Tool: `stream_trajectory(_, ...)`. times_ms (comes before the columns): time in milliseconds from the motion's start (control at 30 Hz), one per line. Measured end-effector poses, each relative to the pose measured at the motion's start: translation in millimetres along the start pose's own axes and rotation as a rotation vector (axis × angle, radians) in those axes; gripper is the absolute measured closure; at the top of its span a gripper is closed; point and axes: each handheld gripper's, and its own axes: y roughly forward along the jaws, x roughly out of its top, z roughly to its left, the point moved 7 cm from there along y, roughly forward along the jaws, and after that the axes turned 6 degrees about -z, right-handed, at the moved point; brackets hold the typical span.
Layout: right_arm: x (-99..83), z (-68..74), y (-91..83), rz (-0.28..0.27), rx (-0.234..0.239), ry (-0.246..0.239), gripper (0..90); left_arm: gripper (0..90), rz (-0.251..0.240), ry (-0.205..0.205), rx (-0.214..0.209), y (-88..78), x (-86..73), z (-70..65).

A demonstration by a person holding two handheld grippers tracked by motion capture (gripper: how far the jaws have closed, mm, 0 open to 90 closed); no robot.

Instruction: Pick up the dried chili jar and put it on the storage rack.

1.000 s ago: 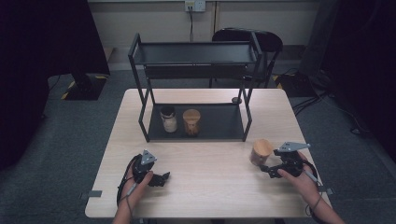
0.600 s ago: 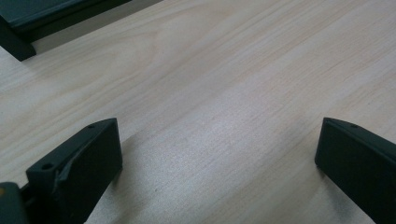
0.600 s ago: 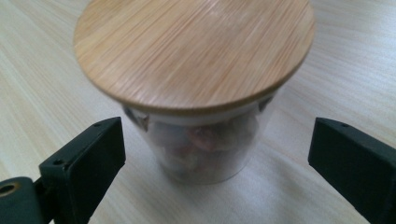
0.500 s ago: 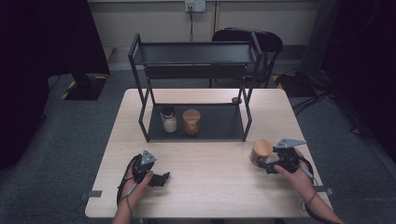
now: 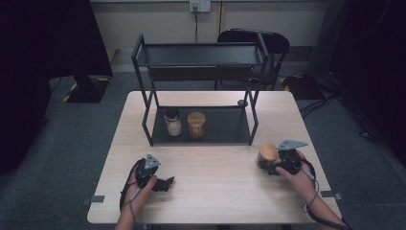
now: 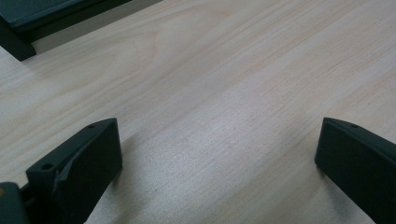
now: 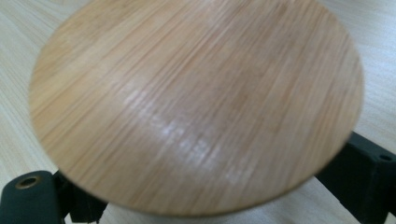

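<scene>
At the table's right front, the right gripper [image 5: 272,165] had just been closing its jaws around the bamboo-lidded jar [image 5: 267,154]; whether they pinched it yet I couldn't tell. A low, off-centre hold could tip it. The left gripper [image 5: 165,184] rested unclenched, empty.

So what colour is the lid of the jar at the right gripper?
Light brown bamboo grain on the lid, clearest in the right gripper view.

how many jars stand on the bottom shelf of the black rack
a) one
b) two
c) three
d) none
b: the high view shows the black rack with a black-lidded jar and a wooden-lidded jar side by side on its bottom shelf; a third jar is out on the table at the right gripper.
</scene>
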Motion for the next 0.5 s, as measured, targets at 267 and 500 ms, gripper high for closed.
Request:
stream_trajectory(267, 1.4, 2.4, 3.4, -0.014, 0.019, -0.006, 13.8, 0.2, 0.000, 0.000, 0.000, 0.0, 0.0, 0.0)
stream_trajectory(500, 2.4, 4.6, 4.9, -0.023, 0.022, -0.021, 22.4, 0.2, 0.000, 0.000, 0.000, 0.0, 0.0, 0.0)
